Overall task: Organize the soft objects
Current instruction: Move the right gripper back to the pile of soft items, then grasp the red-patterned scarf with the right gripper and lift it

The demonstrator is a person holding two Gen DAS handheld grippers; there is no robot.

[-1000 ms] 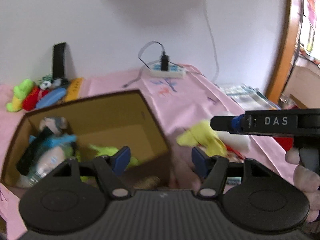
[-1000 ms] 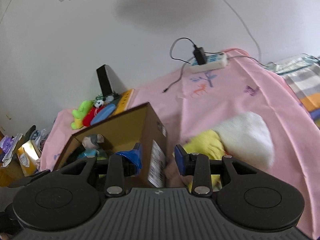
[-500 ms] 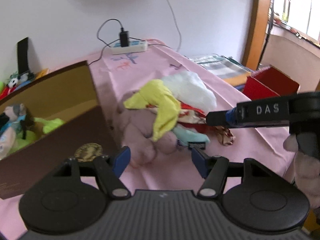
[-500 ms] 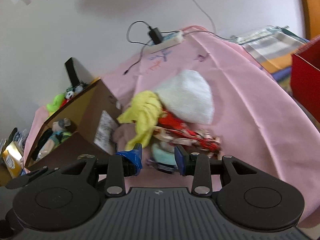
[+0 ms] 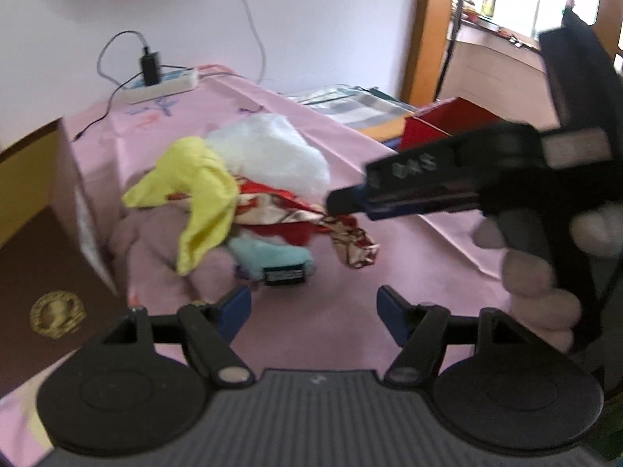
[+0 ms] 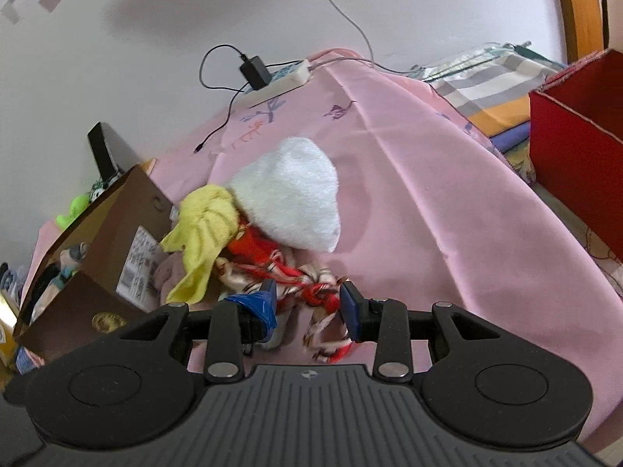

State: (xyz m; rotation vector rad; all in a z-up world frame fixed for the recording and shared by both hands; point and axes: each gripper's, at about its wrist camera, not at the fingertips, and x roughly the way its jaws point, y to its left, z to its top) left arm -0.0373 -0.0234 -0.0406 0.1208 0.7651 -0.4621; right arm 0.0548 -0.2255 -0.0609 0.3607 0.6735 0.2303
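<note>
A pile of soft things lies on the pink cloth beside a brown cardboard box (image 5: 39,257). It holds a yellow cloth (image 5: 198,194), a white fluffy piece (image 5: 272,155), a red patterned cloth (image 5: 280,210), a pink plush (image 5: 155,249) and a light blue plush (image 5: 268,257). My left gripper (image 5: 313,309) hovers just short of the blue plush, its jaws opening with only the pink cloth between them. My right gripper (image 6: 307,303) stands open over the twisted end of the red patterned cloth (image 6: 315,295), which lies between its pads without being pinched. From the left wrist, the right gripper (image 5: 342,206) reaches the cloth's right end.
The box (image 6: 105,241) holds several toys. A power strip (image 6: 280,78) with cables lies at the back by the wall. A red box (image 6: 572,148) and folded striped fabrics (image 6: 486,85) sit to the right. More plush toys (image 6: 78,206) lie at the far left.
Both grippers swung away from the box to the right and sank toward the pile. The left jaws stand a little wider; the red cloth now lies between the right pads.
</note>
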